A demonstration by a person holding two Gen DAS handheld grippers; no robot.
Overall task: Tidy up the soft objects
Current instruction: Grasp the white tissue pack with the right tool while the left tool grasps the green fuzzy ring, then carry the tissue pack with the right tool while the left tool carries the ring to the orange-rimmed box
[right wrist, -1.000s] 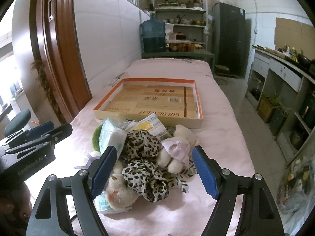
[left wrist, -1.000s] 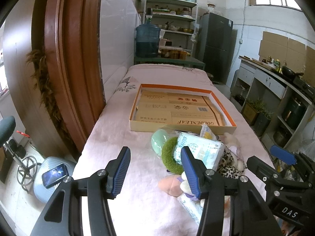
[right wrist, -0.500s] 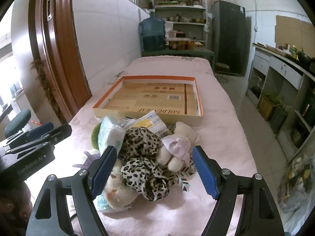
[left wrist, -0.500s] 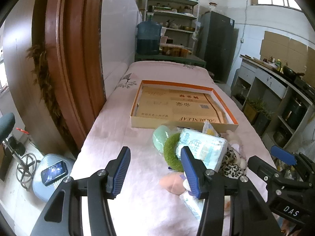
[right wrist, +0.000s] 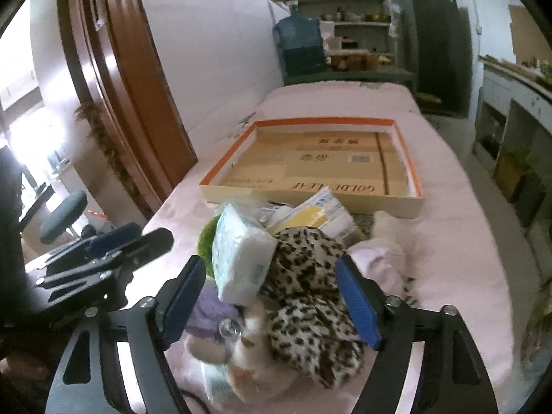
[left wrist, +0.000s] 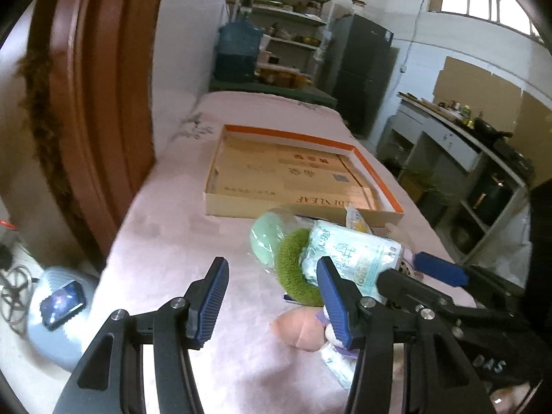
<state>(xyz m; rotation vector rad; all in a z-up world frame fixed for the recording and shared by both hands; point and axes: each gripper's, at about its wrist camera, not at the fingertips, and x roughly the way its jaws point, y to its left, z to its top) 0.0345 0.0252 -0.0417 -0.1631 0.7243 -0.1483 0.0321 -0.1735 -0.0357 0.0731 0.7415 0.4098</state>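
Observation:
A heap of soft things lies on the pink-clothed table (left wrist: 172,241) in front of a shallow orange-rimmed cardboard box (left wrist: 300,210). The left wrist view shows a green scrunchie (left wrist: 293,272), a tissue pack (left wrist: 348,258), a mint pad (left wrist: 267,234) and a pink puff (left wrist: 303,327). My left gripper (left wrist: 272,296) is open over bare cloth, just left of the heap. My right gripper (right wrist: 269,300) is closing, its jaws straddling the tissue pack (right wrist: 241,258), leopard-print cloth (right wrist: 303,269) and a plush toy (right wrist: 241,348). The pads do not press on them. The box (right wrist: 310,200) holds nothing.
A brown door frame (left wrist: 103,103) stands along the table's left side. A phone (left wrist: 62,303) lies on a round stool on the floor at left. Shelves, a water jug (left wrist: 238,51) and a fridge stand behind the table, and a kitchen counter (left wrist: 465,131) runs along the right.
Both grippers have moved forward and down toward the heap, which looks larger. The right gripper's jaws have narrowed a little around the heap. The left gripper's opening is unchanged.

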